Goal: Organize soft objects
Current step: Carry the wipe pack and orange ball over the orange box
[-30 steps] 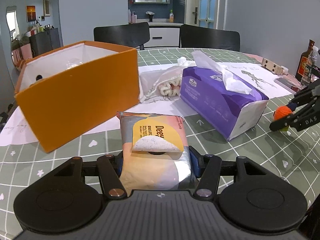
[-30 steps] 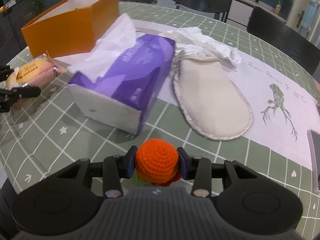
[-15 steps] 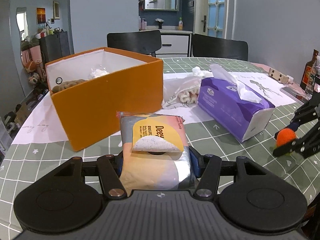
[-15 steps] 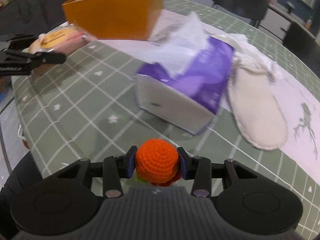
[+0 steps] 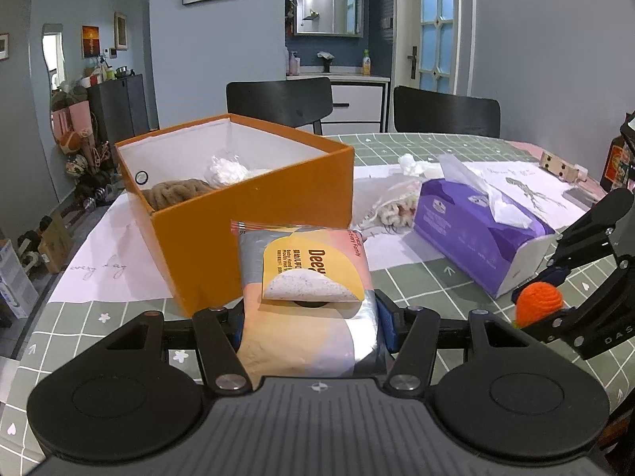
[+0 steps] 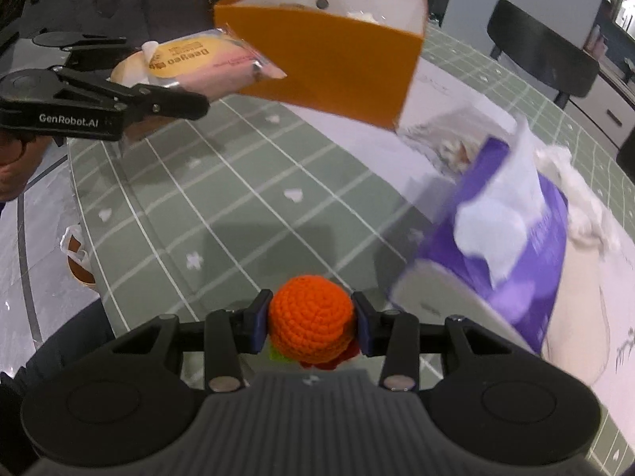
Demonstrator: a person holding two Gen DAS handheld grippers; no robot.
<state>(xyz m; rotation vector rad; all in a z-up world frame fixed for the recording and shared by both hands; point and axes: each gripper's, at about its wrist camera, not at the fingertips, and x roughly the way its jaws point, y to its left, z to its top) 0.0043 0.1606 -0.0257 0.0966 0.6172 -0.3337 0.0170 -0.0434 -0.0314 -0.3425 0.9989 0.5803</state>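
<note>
On the table, largest first:
Table (image 5: 456, 289): green grid cloth; I see it bearing all the loose goods, with white paper sheets under the box.
Box (image 5: 254, 234): orange, open on top, a brown knit piece and a white wad already inside; I judge it the bin for the soft things.
Tissues (image 5: 476, 234): purple pack lying right of the box, one sheet sticking up; a pale slipper (image 6: 583, 317) lies beyond it, blurred in the right view.
Wipes (image 5: 305, 297): flat foil pack, pinched by its sides in my left gripper (image 5: 309, 317), held clear of the cloth just before the box's near wall.
Ball (image 6: 311, 323): orange crochet toy with a bit of green and red beneath, squeezed between the pads of my right gripper (image 6: 311, 323), above bare cloth.
Left pose: I hold it tilted gently down, aimed at the box wall, not yet over the rim.
Right pose: I hold it pitched steeply down, close beside the left, the box up ahead.
Risk, wipes: its far end hangs unsupported, so I expect it to catch the orange wall if I push in too low.
Risk, ball: round and soft, so I fear it squirting out if my grip eases before the rim.
Risk, crowding: both grippers head for one opening; I could knock them together or shove the box.
</note>
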